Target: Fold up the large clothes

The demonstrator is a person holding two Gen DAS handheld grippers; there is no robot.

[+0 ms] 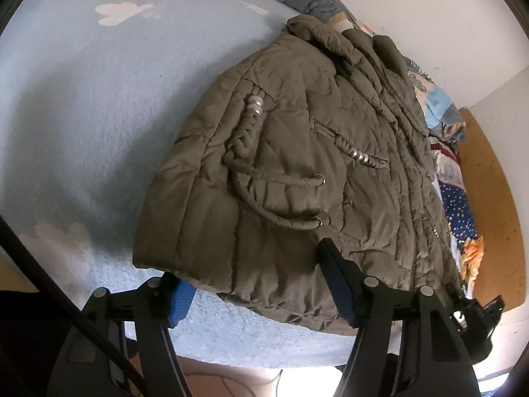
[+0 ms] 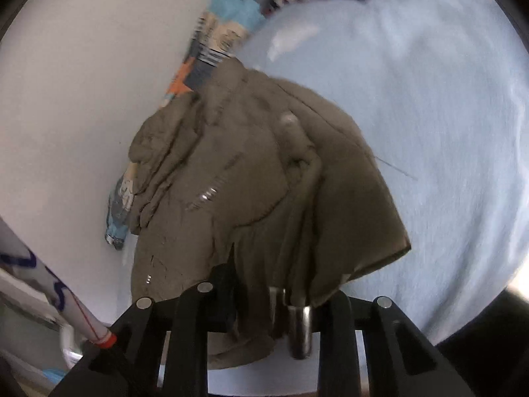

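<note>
Jacket (image 1: 297,165): olive, padded, folded on pale blue bedsheet (image 1: 82,115)
Left gripper (image 1: 261,284): jaws apart, straddling hem, not clamped
Right gripper (image 2: 264,297): pinching jacket hem

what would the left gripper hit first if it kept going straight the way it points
Most likely the jacket. The left gripper is open with the jacket's near hem already between its fingers, so going straight on would push it into that padded edge, with the bed underneath. Depth is hard to judge through the fisheye.
</note>
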